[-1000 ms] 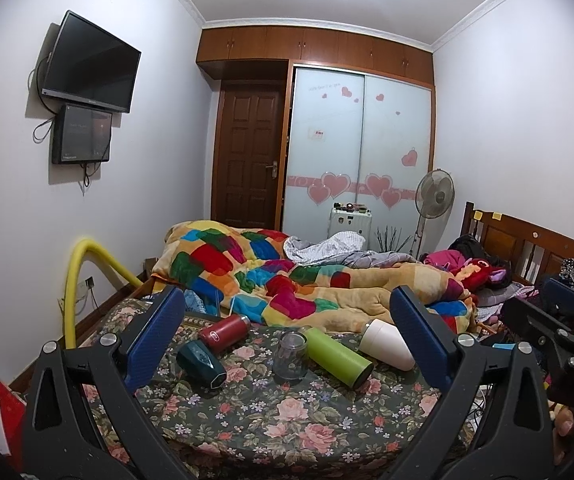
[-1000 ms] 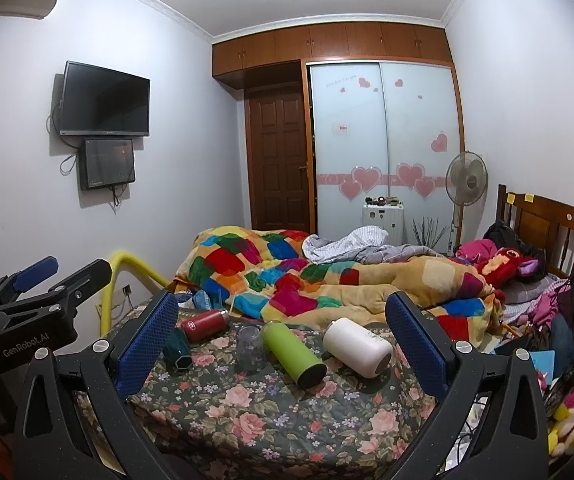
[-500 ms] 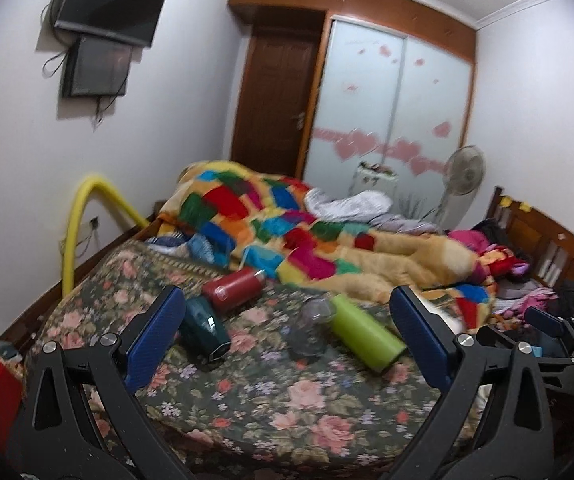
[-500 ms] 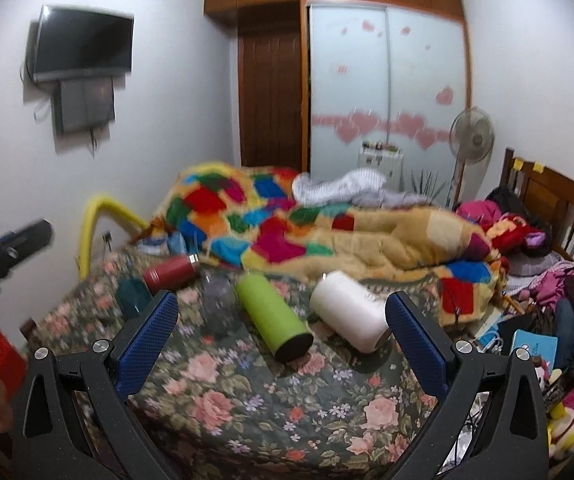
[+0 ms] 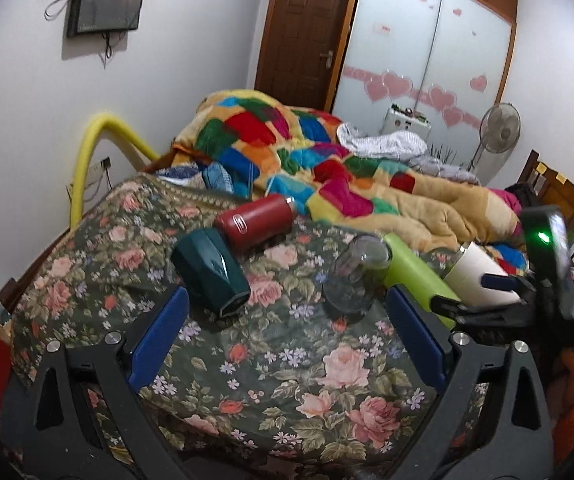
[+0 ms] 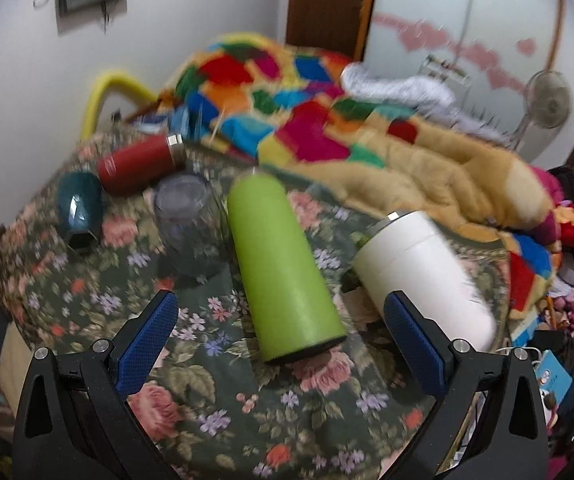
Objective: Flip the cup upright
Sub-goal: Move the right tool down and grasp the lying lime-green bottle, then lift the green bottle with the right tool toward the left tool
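Several cups lie on the floral bedspread [image 5: 279,364]. A dark green faceted cup [image 5: 211,272] and a red flask [image 5: 257,222] lie on their sides. A clear glass [image 5: 357,276] stands upside down. A lime green tumbler [image 6: 283,268] and a white tumbler [image 6: 427,270] lie on their sides. My left gripper [image 5: 287,340] is open and empty, above the bedspread, just short of the dark green cup and the glass. My right gripper [image 6: 283,340] is open and empty, its fingers either side of the lime tumbler's near end, not touching.
A patchwork quilt [image 5: 327,168] is piled behind the cups. A yellow padded rail [image 5: 87,160] curves at the left edge of the bed. A wooden headboard [image 5: 567,200] and clutter lie to the right. The right gripper's body [image 5: 527,304] shows in the left wrist view.
Both grippers have moved forward and tilted down toward the bed. The cups appear larger and closer. The right gripper now straddles the lime tumbler's near end. No cup has moved.
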The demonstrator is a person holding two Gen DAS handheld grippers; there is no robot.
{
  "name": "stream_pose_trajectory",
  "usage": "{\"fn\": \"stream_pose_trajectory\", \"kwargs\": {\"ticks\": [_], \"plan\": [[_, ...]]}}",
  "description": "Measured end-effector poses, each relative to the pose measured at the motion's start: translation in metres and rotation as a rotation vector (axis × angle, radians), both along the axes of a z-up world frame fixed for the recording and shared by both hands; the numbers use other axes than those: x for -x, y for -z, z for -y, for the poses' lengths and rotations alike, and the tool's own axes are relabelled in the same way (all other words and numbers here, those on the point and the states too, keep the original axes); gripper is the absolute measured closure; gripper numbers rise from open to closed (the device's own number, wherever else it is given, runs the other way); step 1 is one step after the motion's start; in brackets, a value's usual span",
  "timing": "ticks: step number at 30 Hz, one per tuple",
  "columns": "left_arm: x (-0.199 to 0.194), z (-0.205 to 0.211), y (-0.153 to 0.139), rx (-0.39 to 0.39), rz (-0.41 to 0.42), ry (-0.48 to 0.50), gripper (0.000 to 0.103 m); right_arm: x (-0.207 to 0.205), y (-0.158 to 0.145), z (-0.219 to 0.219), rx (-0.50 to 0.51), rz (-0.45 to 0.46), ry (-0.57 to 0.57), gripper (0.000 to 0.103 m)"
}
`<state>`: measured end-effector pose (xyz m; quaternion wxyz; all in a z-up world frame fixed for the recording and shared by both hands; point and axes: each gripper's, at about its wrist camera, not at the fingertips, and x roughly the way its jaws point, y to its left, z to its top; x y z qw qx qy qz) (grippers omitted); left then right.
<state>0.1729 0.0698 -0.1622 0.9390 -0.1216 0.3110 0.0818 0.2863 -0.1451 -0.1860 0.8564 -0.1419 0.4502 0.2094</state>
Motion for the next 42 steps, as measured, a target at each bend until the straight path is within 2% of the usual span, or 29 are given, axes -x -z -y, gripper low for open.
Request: {"fn": "stream_pose_trajectory", "kwargs": {"ticks": [5,7,13,19,23,34,42], "plan": [[-0.007,0.004,0.014,0.025,-0.027,0.037,0.007,-0.035,0.023,-0.008,0.037,-0.135,-0.042,0.017],[-0.008,0.005,0.017,0.038,-0.029,0.049,0.007,-0.044,0.030,-0.010,0.044,-0.185,-0.060,0.020],[-0.010,0.011,0.019,0.005,-0.025,0.053,0.007,-0.059,0.042,-0.018,0.068,-0.258,-0.088,0.029],[-0.012,0.013,0.023,-0.014,-0.024,0.058,0.007,-0.069,0.055,-0.029,0.132,-0.269,-0.099,0.029],[-0.009,0.015,0.021,-0.030,-0.013,0.060,0.007,-0.071,0.057,-0.030,0.169,-0.255,-0.098,0.037],[0.002,0.014,0.008,-0.009,0.032,0.047,0.007,-0.051,0.051,-0.020,0.100,-0.264,-0.081,0.040],[0.009,0.012,0.000,0.080,0.025,0.070,0.007,-0.032,0.031,-0.005,0.034,-0.252,-0.067,0.040]]}}
